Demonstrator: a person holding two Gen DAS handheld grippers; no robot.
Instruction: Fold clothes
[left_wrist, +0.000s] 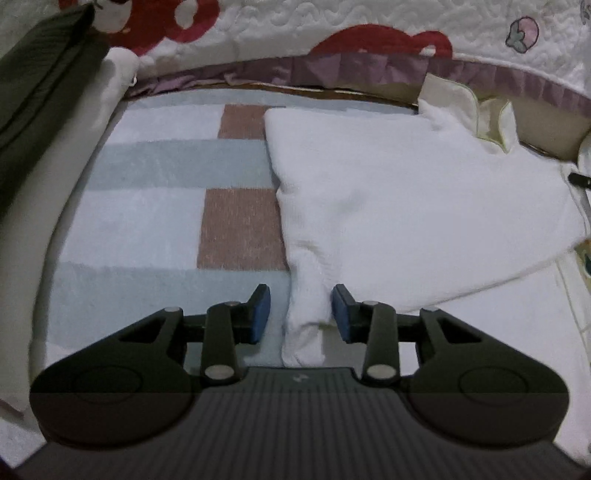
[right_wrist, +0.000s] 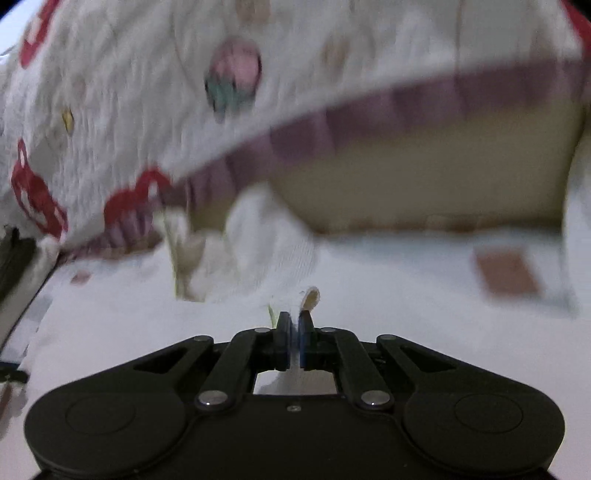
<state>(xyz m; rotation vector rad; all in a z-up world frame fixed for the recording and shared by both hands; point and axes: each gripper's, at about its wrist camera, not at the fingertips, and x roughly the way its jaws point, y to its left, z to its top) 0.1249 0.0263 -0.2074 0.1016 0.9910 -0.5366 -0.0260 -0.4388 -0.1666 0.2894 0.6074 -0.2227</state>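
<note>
White garment lying flat on a rug of pale blue, white and brown blocks, one narrow part running down toward the camera. Left gripper hovering with jaws apart, straddling that narrow part; whether the blue pads are touching it cannot be told. Right gripper clenching a fold of the garment's white fabric; this view is blurred. A quilted bedspread with red motifs and purple trim is hanging beyond the rug.
</note>
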